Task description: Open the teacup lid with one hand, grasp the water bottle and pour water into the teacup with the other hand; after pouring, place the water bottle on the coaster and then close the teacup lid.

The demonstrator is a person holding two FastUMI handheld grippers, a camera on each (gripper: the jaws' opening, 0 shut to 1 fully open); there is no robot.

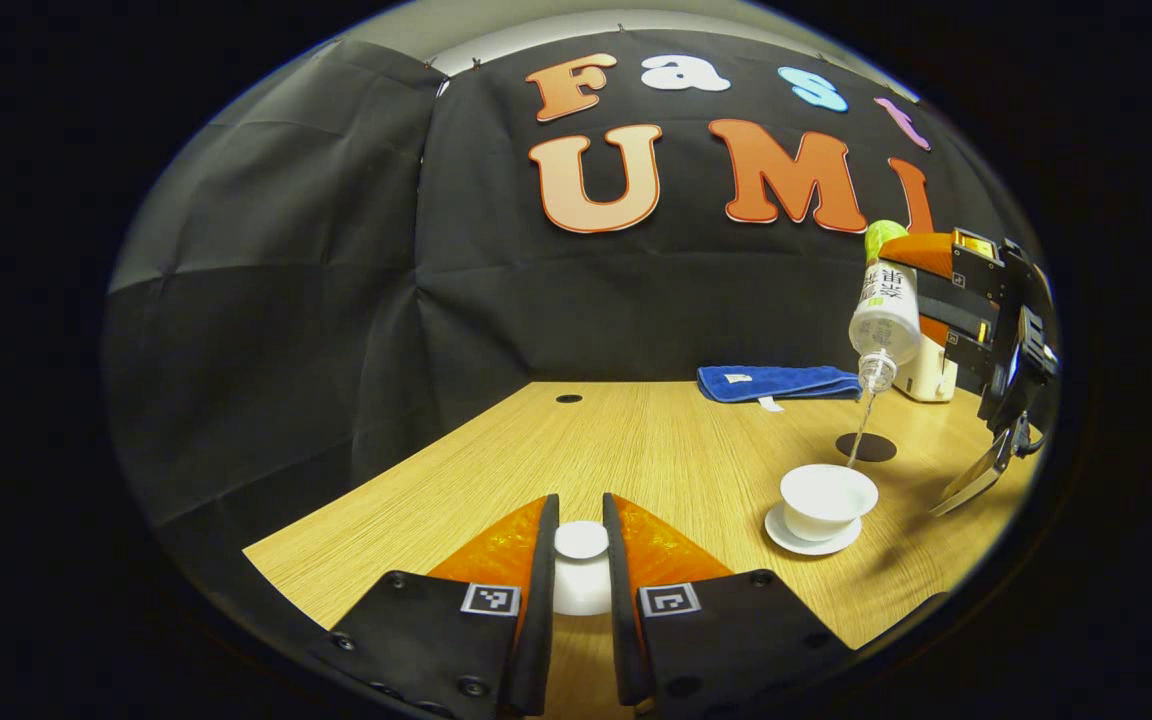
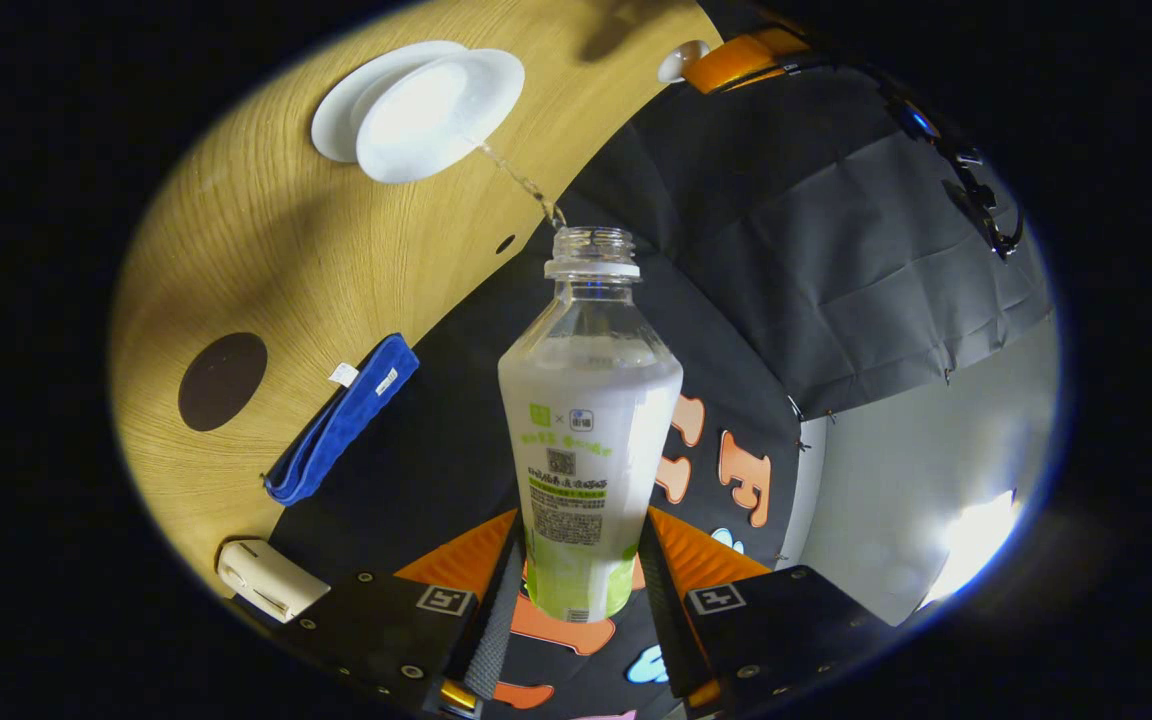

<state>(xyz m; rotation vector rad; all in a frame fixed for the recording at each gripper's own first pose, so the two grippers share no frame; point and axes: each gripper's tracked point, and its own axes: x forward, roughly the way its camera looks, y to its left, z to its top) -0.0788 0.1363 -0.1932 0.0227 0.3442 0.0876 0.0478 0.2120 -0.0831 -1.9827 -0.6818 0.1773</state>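
Both fisheye views are sharp but bow strongly toward their edges, the pale wooden tabletop [image 1: 656,440] evenly lit with soft shadows, while glare whitens the light wall [image 2: 976,540].

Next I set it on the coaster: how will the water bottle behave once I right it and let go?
The water bottle looks like thin clear plastic with little left inside, so probably light and slightly squashy. Tall and narrow-based, it may tip if set off-centre on the coaster. It is uncapped with a stream running into the teacup, so righting it fast could splash.
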